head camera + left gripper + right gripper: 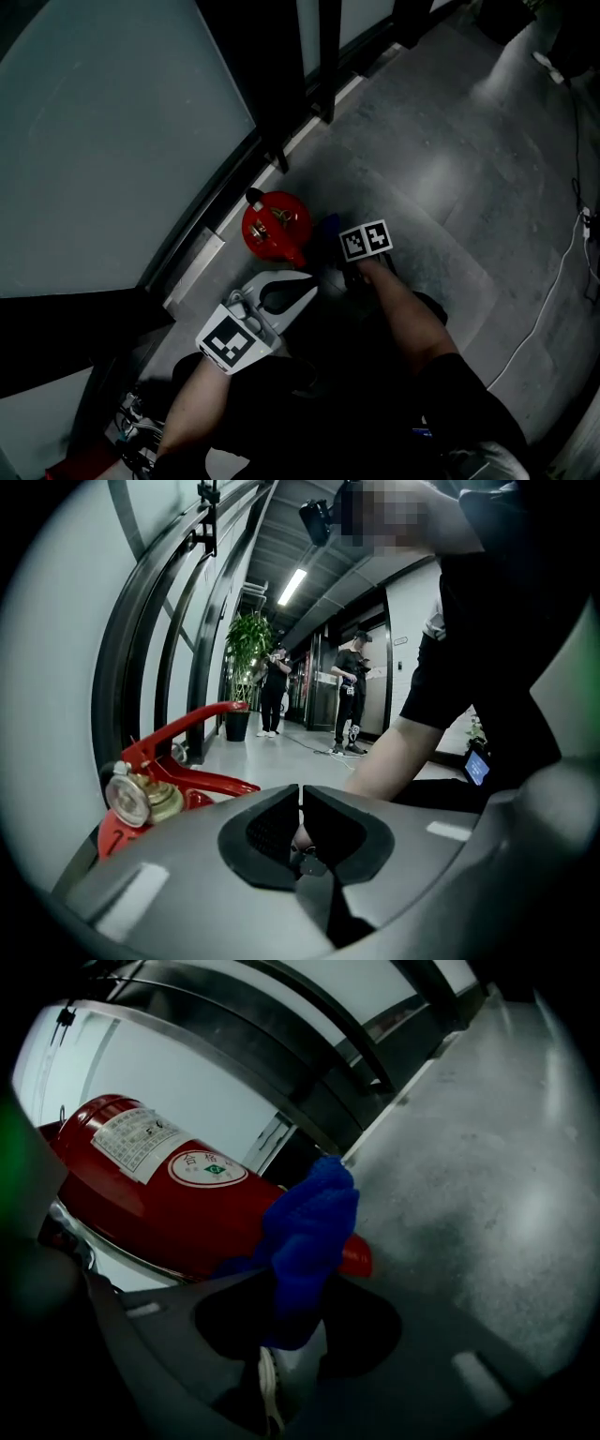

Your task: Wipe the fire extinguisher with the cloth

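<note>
Flooring of grey polished concrete (450, 169) fills most of my head view, bounded at the left by a tall glass wall with black metal frames (112, 141). At the foot of that wall stands the red steel fire extinguisher (275, 225), upright and seen from above, with my two grippers close beside it.

My left gripper (301, 803) hovers near the extinguisher's head. Its jaws are pressed together with nothing between them, so it plays no part in the wiping right now. My right gripper (300, 1307) is lower, at the cylinder's side, with its jaws clamped on the bunched blue fleecy cloth (309, 1232). The free end of the cloth lies against the red body toward its bottom end, below the white printed label (141, 1138).

I judge the wiping to be under way, with cloth and cylinder in contact. The paint shows no streak or dust line, so I cannot tell how much of the surface has been covered. Only the lower side meets the cloth at this moment. The upper cylinder, the red lever handle (187, 726) and the small round brass-backed pressure gauge (131, 797) are all apart from the cloth, and I would count them as left to do.
</note>
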The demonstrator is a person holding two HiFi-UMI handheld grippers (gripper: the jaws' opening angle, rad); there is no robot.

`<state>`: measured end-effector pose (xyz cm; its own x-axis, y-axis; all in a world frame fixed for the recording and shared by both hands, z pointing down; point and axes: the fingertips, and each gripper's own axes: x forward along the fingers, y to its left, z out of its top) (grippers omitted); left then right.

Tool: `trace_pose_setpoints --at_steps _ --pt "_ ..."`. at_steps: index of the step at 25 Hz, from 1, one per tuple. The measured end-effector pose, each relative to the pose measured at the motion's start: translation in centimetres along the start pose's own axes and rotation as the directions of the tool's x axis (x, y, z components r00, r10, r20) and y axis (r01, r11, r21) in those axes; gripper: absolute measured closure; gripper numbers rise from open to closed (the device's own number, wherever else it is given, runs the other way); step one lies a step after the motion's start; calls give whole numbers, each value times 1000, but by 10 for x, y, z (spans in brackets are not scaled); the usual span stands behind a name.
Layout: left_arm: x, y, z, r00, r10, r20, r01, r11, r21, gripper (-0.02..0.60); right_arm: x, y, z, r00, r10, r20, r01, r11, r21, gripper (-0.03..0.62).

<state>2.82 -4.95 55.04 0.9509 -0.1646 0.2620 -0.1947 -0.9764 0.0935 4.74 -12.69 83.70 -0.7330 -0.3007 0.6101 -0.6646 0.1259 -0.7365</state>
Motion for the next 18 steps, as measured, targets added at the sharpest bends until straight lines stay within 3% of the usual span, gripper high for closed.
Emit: trace_pose_setpoints --at_steps 3,6,10,18 --pt "6 -5 0 1000 -26 -17 26 999 21 561 2 -8 -6 1000 -11 -2 11 999 43 471" --pt "8 -8 1 999 -34 -14 34 999 25 561 10 -22 -21 996 -67 -66 67 998 -6 471" --pt "5 -7 7 1000 -17 4 17 999 -31 561 20 -24 -27 998 -37 -53 38 999 25 471" --pt "-7 -7 4 1000 10 -16 -10 1000 3 561 39 -40 -26 997 -46 -56 49 998 49 471"
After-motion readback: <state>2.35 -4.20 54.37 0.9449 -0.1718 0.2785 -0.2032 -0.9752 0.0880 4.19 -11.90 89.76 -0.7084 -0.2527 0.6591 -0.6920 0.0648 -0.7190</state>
